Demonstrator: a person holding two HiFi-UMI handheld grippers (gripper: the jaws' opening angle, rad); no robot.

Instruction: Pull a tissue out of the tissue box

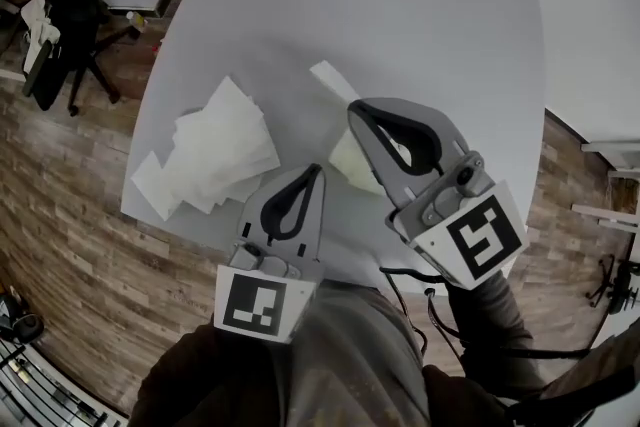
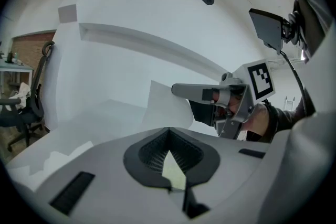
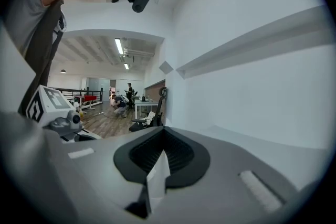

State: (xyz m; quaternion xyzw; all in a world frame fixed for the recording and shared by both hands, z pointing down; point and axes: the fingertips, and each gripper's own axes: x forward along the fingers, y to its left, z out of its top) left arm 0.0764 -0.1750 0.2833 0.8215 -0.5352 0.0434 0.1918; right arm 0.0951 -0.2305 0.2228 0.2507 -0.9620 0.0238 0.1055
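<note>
My left gripper (image 1: 316,169) is shut on a pale yellowish soft tissue box (image 1: 353,161), whose edge shows between its jaws (image 2: 174,171) in the left gripper view. To its right and higher, my right gripper (image 1: 358,110) is shut on a white tissue (image 1: 334,80). In the left gripper view the tissue (image 2: 167,106) hangs as a flat sheet from the right gripper (image 2: 176,90). In the right gripper view a strip of the tissue (image 3: 157,178) sticks out between the closed jaws. Both grippers are held above the white table (image 1: 420,25).
A heap of loose white tissues (image 1: 208,157) lies near the table's left edge. A black office chair (image 1: 68,33) stands on the wooden floor (image 1: 70,215) beyond that edge. A white wall (image 3: 252,60) rises behind the table.
</note>
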